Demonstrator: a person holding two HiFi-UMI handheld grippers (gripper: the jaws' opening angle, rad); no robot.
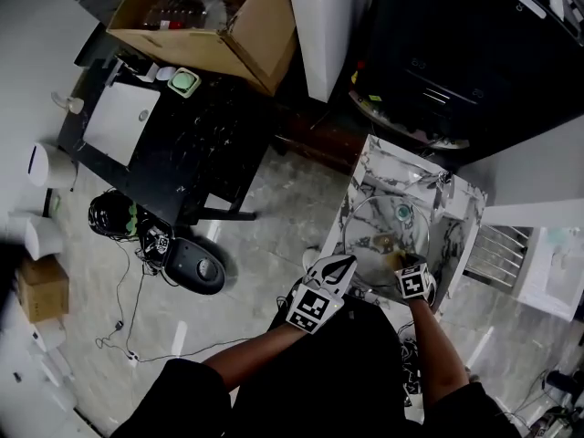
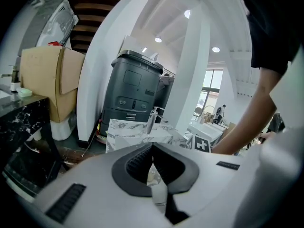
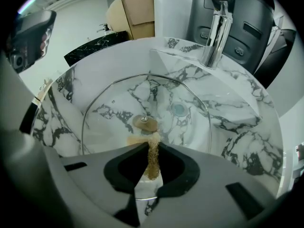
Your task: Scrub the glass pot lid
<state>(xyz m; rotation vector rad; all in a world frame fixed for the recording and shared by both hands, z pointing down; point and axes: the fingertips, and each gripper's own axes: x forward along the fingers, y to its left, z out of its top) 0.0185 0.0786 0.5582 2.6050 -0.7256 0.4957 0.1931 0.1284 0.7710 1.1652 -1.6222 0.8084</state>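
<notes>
The glass pot lid lies in the marble sink, its brownish knob up and its steel rim running under my jaws. My right gripper is shut on a golden mesh scrubber, whose top touches the glass just short of the knob. In the head view the lid fills the basin, with the right gripper at its near edge. My left gripper is at the lid's near left rim. Its jaws are shut tip to tip, and I see nothing pinched between them.
A chrome faucet stands at the back of the sink, above the drain. A dark bin is behind the sink. To the left stand a black table and a cardboard box. Cables and a black device lie on the floor.
</notes>
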